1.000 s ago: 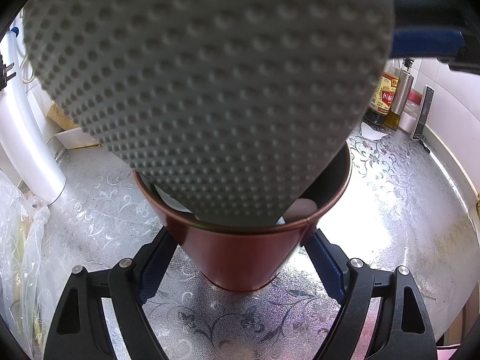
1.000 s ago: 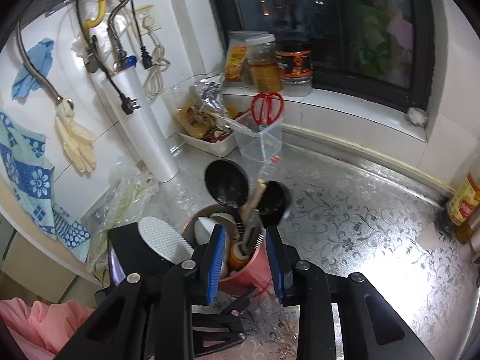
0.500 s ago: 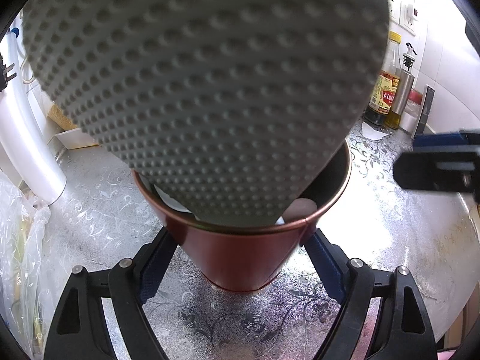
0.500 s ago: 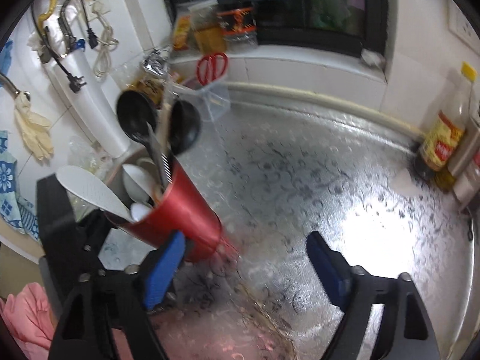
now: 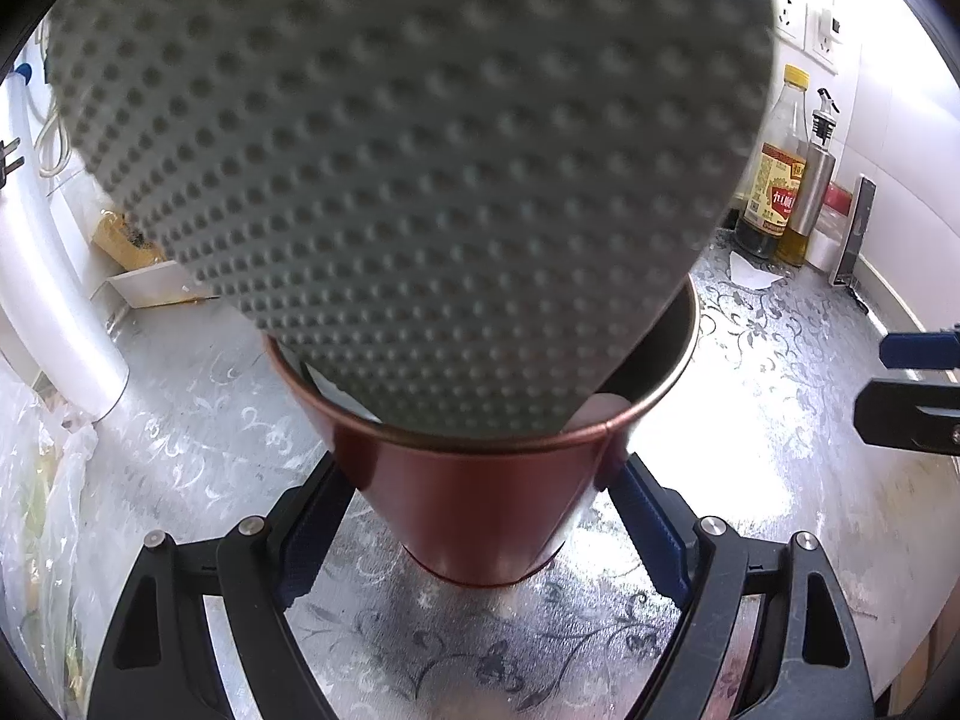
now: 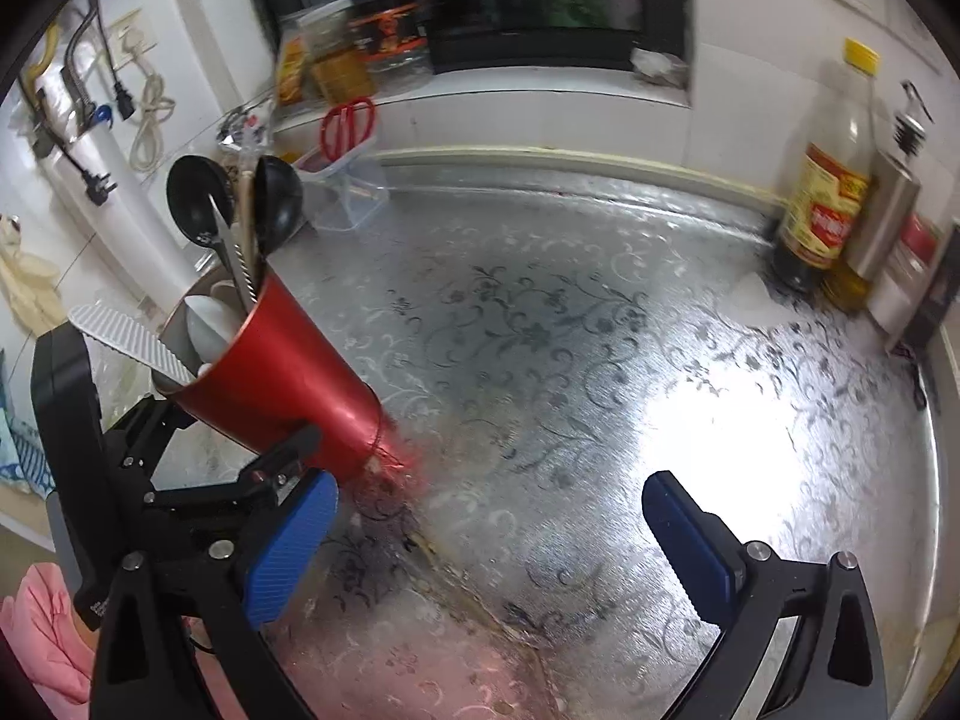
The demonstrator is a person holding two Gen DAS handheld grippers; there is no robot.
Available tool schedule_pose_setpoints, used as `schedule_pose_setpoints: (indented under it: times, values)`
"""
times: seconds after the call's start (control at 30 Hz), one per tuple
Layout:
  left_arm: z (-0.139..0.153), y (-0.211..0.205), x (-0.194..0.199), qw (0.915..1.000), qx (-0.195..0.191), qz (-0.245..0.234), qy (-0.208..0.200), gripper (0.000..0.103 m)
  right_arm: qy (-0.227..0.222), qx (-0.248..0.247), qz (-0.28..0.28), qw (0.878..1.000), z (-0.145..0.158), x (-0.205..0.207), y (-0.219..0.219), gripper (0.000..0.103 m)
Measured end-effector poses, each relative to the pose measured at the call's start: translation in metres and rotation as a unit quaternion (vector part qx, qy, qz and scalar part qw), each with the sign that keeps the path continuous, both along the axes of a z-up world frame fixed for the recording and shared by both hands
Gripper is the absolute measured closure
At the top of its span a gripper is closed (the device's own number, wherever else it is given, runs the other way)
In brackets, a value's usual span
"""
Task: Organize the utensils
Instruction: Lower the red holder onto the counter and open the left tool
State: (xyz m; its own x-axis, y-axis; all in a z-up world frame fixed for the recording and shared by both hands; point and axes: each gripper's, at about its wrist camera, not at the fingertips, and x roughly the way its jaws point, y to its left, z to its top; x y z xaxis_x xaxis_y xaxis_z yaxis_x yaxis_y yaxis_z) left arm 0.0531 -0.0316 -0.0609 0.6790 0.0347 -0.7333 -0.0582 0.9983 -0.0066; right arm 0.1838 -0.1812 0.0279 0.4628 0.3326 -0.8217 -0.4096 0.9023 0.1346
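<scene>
On the counter, cup as landmark: red cup (image 6: 282,384) stands on the silver flower-patterned counter (image 6: 540,330), near the left back corner.
Utensils: white dimpled rice paddle (image 5: 408,180), two black ladles (image 6: 198,198), white spoons and a slim metal handle all stand in the cup, heads above its rim.
Left gripper (image 5: 480,516): its blue pads press on both sides of the cup's lower wall, pinching it.
Right gripper (image 6: 489,546): jaws have just been opening and now stand spread wide, with only bare counter between them; it hangs to the right of the cup, apart from it.
Open room: broad bare counter stretches right and toward the back from the cup.
Back edge: raised sill behind the cup carries jars; a clear box with red scissors (image 6: 348,123) stands just behind the cup.
Right edge: oil bottle (image 6: 831,180) and steel dispenser (image 6: 888,222) crowd the far corner, well apart from the cup.
Left edge: white pipe (image 5: 48,300) and plastic bag lie close beside the cup.
</scene>
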Motion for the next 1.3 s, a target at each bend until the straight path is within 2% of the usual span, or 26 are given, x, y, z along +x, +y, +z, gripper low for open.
schedule_pose_setpoints:
  times: [0.4,0.7,0.93,1.23,1.3]
  values:
    - [-0.013,-0.005,0.015,1.0000,0.002,-0.005,-0.008,0.017,0.010,0.006,-0.040,0.999,-0.004,-0.005,-0.032,0.000]
    - [-0.022,-0.003,0.010,1.0000,-0.002,0.005,-0.004,0.017,0.018,0.007,-0.067,0.998,-0.008,-0.003,-0.050,0.000]
    - [-0.022,0.001,0.005,0.9997,-0.021,0.014,0.004,0.017,0.016,0.011,-0.064,0.998,-0.012,-0.006,-0.055,0.000]
    - [-0.032,-0.007,-0.002,0.9991,-0.014,0.036,0.017,0.015,0.001,0.004,-0.038,0.999,-0.013,-0.009,-0.050,0.000]
    - [-0.032,-0.011,-0.004,0.9991,-0.007,0.040,0.016,0.012,-0.001,0.003,-0.033,0.999,-0.014,-0.010,-0.051,0.000]
